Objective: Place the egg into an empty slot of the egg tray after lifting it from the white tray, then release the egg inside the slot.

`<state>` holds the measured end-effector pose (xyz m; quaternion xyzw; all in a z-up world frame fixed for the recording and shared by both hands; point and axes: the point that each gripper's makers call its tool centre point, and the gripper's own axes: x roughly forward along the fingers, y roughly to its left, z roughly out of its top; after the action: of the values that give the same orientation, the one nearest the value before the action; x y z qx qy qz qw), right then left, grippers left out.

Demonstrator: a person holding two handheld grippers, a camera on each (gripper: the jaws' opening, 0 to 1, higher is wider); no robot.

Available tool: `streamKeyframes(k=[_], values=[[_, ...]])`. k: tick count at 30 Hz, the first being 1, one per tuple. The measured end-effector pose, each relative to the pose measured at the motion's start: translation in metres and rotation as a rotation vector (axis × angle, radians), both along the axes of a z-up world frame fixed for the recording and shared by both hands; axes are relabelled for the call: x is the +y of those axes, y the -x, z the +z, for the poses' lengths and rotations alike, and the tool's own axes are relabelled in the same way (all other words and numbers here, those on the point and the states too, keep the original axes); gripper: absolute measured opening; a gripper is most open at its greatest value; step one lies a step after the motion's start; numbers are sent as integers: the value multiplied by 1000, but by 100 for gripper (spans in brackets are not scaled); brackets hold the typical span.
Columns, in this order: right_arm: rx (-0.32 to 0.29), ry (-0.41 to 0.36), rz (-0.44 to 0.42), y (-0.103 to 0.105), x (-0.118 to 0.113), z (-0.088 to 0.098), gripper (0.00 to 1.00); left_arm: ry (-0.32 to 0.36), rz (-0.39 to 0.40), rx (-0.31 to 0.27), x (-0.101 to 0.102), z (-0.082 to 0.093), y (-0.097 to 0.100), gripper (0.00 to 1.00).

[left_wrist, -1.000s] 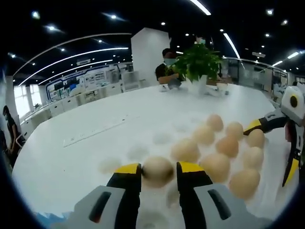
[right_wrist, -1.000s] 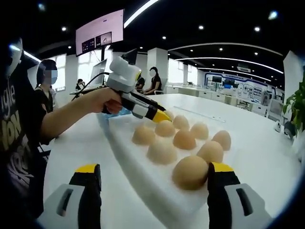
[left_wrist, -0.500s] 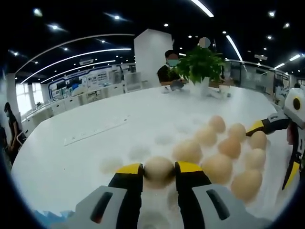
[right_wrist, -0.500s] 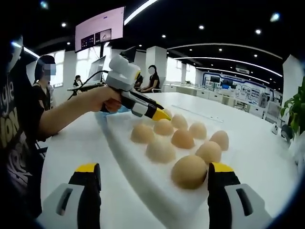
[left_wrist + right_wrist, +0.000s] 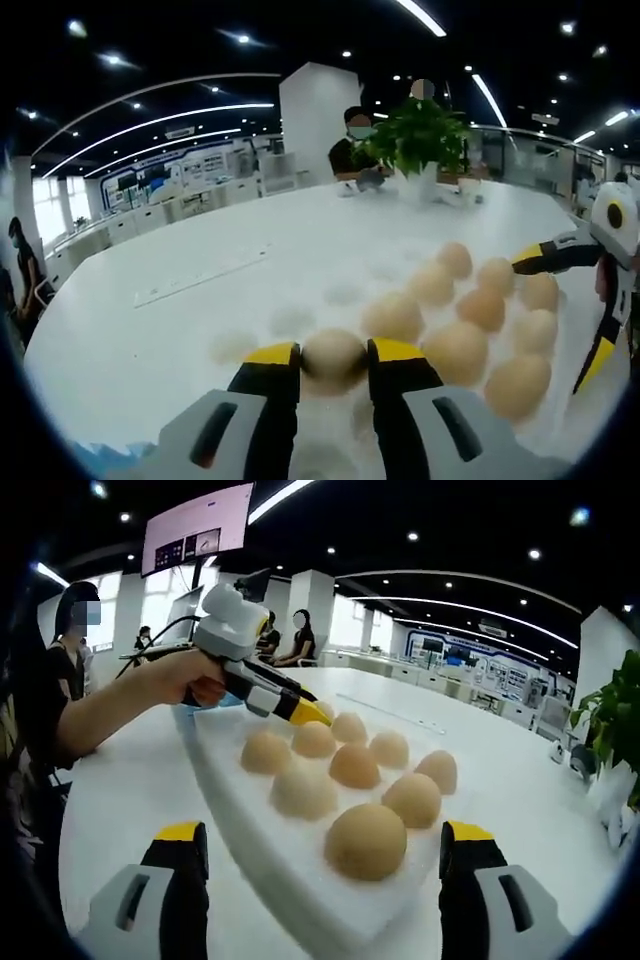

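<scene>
I have the egg (image 5: 333, 358) pinched between the yellow-tipped jaws of my left hand-held gripper (image 5: 333, 362), closed on it from both sides, and it sits low over the white egg tray (image 5: 300, 440), at the near edge of the block of filled slots. I judge this to be the placing step: the egg looks to be at or just inside a slot, though I cannot tell whether it is already resting on the foam or hanging just above it. Beside it to the right stand the other eggs (image 5: 478, 308) in their rows, and empty hollows (image 5: 290, 320) show to the left and beyond. My right hand-held gripper (image 5: 325, 855) is wide open with nothing in it, held at the tray's near corner, just in front of the nearest egg (image 5: 366, 841). Next I need to seat the egg fully down, then ease the left jaws apart gently so it stays put and does not roll against its neighbour.
</scene>
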<state>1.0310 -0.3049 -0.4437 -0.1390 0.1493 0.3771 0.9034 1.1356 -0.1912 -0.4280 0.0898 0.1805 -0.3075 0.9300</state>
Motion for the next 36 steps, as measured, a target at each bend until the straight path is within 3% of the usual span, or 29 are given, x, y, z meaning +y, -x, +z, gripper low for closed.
streamKeyframes(k=[3,6,22,28,36], values=[[1,-21,0,-2,-1,2,100,0,-1,-1,-1,0,0,27],[20,-105,-9,-3,-2,8,100,2,-3,0,-1,0,0,27],[-9,-49,-6,-13,5,2,100,6,-6,-7,-2,-1,-1,26],[-25,-118,1,-11,4,6,100,3,-6,-13,-2,0,-1,26],[-40,-132,3,-11,5,7,100,-4,-2,-28,-1,2,-1,26]])
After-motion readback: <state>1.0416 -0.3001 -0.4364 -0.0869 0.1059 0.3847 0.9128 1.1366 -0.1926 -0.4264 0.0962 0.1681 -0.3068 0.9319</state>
